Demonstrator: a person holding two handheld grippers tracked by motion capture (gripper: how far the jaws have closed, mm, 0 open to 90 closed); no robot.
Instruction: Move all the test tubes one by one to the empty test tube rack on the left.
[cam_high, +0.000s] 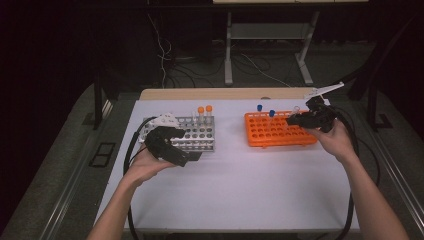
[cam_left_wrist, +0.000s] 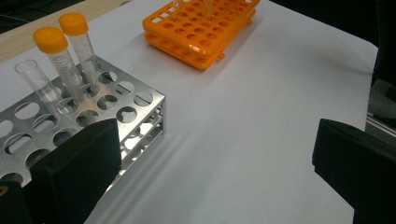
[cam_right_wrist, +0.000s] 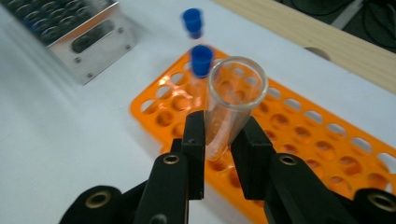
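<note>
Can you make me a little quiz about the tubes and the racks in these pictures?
1. True or false: the right gripper holds an open clear tube.
2. What colour are the caps on the two capped tubes in the metal rack?
3. The left gripper is: A) shut on a tube, B) open and holding nothing, C) inside the orange rack.

Key: 1 true. 2 orange. 3 B.
</note>
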